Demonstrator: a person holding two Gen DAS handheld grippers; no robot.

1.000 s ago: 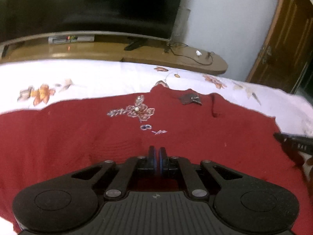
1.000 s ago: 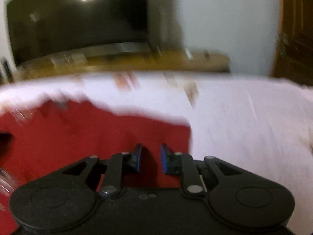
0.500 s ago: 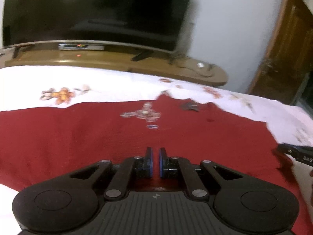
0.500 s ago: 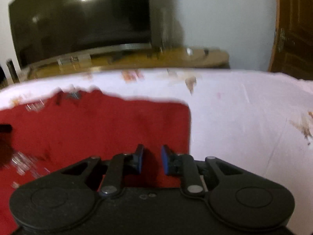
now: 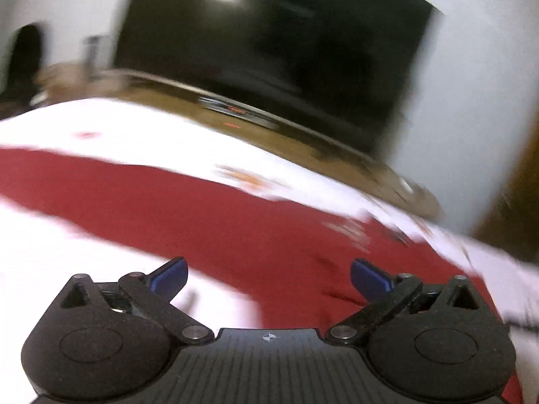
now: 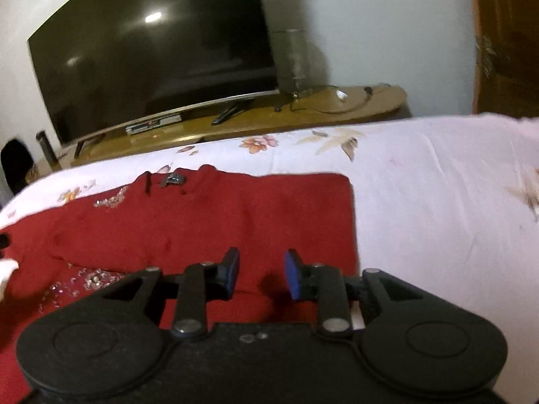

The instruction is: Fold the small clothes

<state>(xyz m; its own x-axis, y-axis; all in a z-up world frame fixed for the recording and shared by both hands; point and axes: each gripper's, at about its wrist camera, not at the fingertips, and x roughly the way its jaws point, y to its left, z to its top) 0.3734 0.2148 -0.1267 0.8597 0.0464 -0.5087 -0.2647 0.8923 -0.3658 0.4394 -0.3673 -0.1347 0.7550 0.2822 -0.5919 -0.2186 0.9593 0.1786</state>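
Left wrist view, blurred: the left gripper (image 5: pixel 268 277) has its jaws spread wide, holding nothing, above the near edge of the red garment (image 5: pixel 202 215). The garment lies flat on the white floral bedsheet (image 5: pixel 118 124), its long axis running across the bed from left to right. A dark TV (image 5: pixel 269 50) on a wooden stand (image 5: pixel 293 144) fills the background.

Right wrist view: the right gripper (image 6: pixel 262 274) is parted partway, empty, over the garment's (image 6: pixel 202 222) near right part. The neckline, with its dark label (image 6: pixel 173 179), points toward the bed's far edge and the TV (image 6: pixel 151 54). Silver embroidery (image 6: pixel 109 201) sits left of the label. The garment's straight right edge ends on bare bedsheet (image 6: pixel 438 202).
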